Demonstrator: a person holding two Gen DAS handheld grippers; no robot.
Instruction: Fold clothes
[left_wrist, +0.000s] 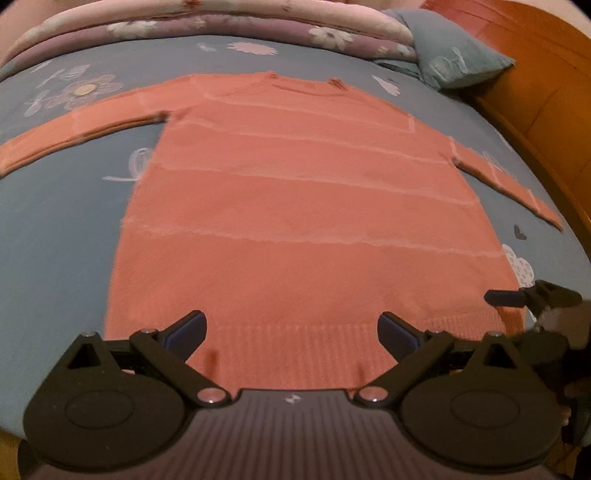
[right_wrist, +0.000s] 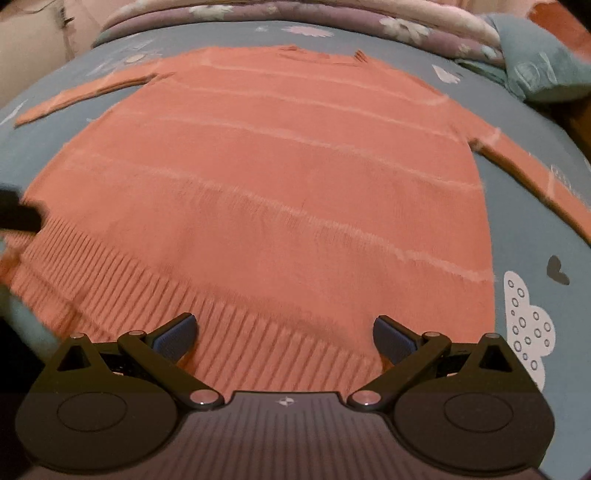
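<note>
Fingers (left_wrist: 400, 336) of both grippers spread wide, empty, over sweater (left_wrist: 295, 192) hem on bed (left_wrist: 55, 221); soft, limp knit, so pinch the ribbed hem corners.

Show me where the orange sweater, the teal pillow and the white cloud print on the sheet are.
orange sweater (left_wrist: 295, 206), left wrist view, middle of the body.
teal pillow (left_wrist: 458, 55), left wrist view, its front face.
white cloud print (right_wrist: 526, 325), right wrist view, centre of the cloud.

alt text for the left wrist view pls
An orange sweater lies flat, sleeves spread, on a blue floral bedsheet. The open left gripper hovers over its ribbed hem; the right gripper shows at the right edge.
</note>
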